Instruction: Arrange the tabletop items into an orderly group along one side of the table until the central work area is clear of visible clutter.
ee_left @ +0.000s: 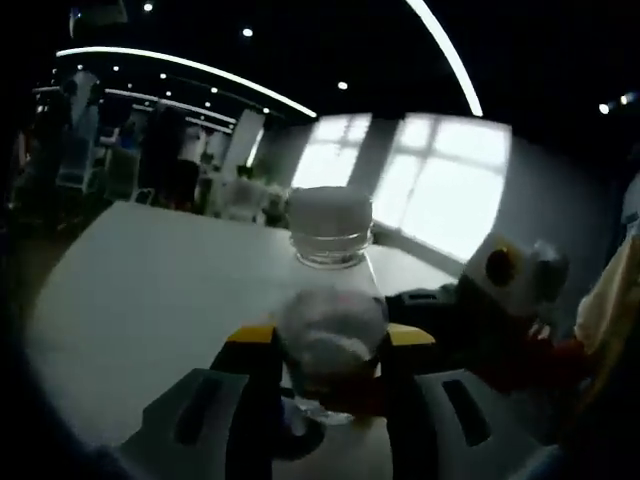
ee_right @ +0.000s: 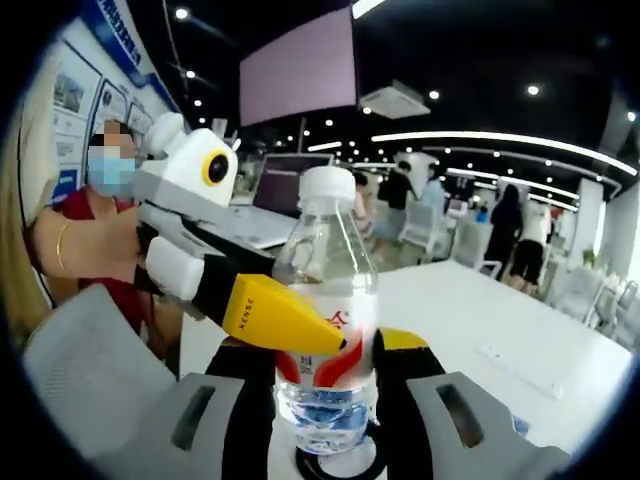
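Two grippers close on one clear plastic bottle [ee_right: 325, 330], seen from opposite sides.

White table [ee_left: 140, 290]: largest thing in the left gripper view, spreading from 9 o'clock toward the centre. In the right gripper view its top runs off toward 3 o'clock.

Bottle: stands upright on the table, white cap [ee_right: 327, 186] at 12 o'clock of its body, red-and-white label [ee_right: 335, 365] around the middle, a little water low down. In the left gripper view it sits dead centre, blurred, cap [ee_left: 329, 212] up.

Left gripper [ee_left: 329, 345]: yellow-tipped jaws pressed against either side of the bottle, clamped on it. In the right gripper view it comes in from 9 o'clock, white body, one yellow jaw laid across the label.

Right gripper [ee_right: 325, 350]: jaws snug against the bottle's lower body on both sides, gripping it. In the left gripper view it shows at 3 o'clock, behind the bottle.

Background, right gripper view: a person in red [ee_right: 85, 240] at 9 o'clock, a laptop [ee_right: 262, 205] on the table behind the bottle.
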A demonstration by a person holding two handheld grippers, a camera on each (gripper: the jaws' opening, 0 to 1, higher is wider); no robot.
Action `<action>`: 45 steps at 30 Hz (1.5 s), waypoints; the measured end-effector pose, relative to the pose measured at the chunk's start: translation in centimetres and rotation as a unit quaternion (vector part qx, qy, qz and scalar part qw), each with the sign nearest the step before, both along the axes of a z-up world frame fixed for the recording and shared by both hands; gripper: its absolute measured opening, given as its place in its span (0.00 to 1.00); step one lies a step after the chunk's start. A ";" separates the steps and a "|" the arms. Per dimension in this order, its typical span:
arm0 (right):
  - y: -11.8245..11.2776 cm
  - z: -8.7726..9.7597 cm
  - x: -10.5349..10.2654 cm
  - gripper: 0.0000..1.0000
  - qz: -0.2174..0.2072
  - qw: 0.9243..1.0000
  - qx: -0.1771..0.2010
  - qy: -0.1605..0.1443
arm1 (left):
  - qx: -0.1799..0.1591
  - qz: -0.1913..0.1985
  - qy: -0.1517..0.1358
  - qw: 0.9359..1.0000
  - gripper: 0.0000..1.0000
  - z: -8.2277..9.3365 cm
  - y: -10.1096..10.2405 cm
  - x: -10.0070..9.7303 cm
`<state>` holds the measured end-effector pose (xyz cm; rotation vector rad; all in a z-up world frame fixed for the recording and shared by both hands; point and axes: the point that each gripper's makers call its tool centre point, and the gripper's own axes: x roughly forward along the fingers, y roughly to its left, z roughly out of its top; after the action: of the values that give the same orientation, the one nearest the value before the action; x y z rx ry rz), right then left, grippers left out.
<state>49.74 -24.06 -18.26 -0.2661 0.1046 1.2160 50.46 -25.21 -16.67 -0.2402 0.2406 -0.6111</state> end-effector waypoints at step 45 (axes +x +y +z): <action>-1.1 -2.1 -7.0 0.41 0.209 0.967 0.007 0.146 | 0.049 -0.272 -0.057 0.959 0.37 1.5 -3.9 -6.1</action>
<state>42.69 -25.19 -20.38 -0.0946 0.3079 1.6717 44.39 -29.13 -15.17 -0.0374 0.2246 -1.1534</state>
